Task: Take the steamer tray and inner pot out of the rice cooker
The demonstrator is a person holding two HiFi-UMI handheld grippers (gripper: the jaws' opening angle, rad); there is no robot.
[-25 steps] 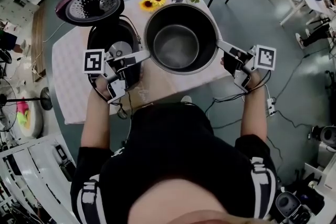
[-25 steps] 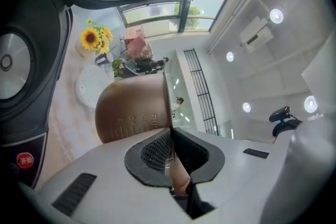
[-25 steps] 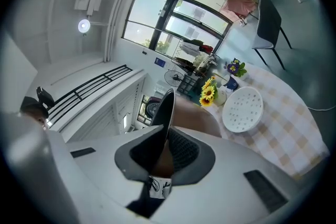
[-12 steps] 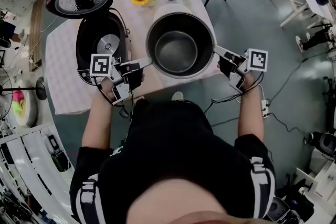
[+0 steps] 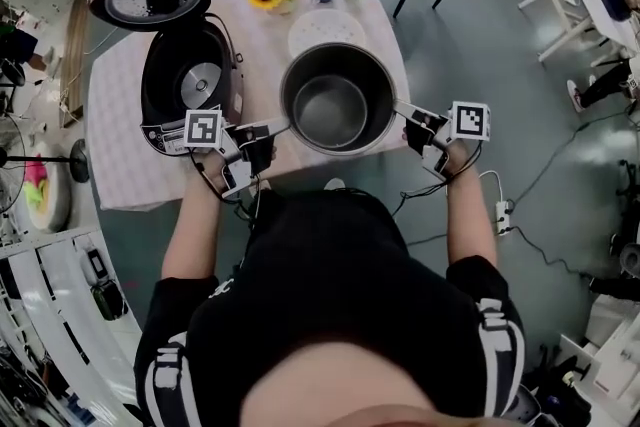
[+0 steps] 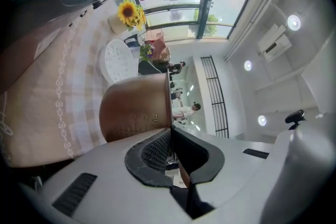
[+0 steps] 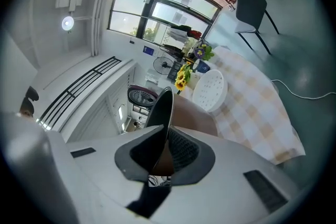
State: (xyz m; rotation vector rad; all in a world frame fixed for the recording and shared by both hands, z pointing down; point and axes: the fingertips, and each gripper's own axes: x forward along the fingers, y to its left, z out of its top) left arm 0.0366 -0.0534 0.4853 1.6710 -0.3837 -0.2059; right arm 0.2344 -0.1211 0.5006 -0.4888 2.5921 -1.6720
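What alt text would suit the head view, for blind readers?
From above: the left gripper and right gripper clamp the rim of the inner pot on opposite sides, beside the open rice cooker. The steamer tray lies on the table behind it.

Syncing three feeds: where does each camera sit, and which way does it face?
Head view: on the head, facing steeply down at the inner pot; torso, arms show.
Left gripper view: on the left gripper, along jaws shut on the pot's rim.
Right gripper view: likewise on the right gripper, opposite rim.
All share pot, steamer tray.
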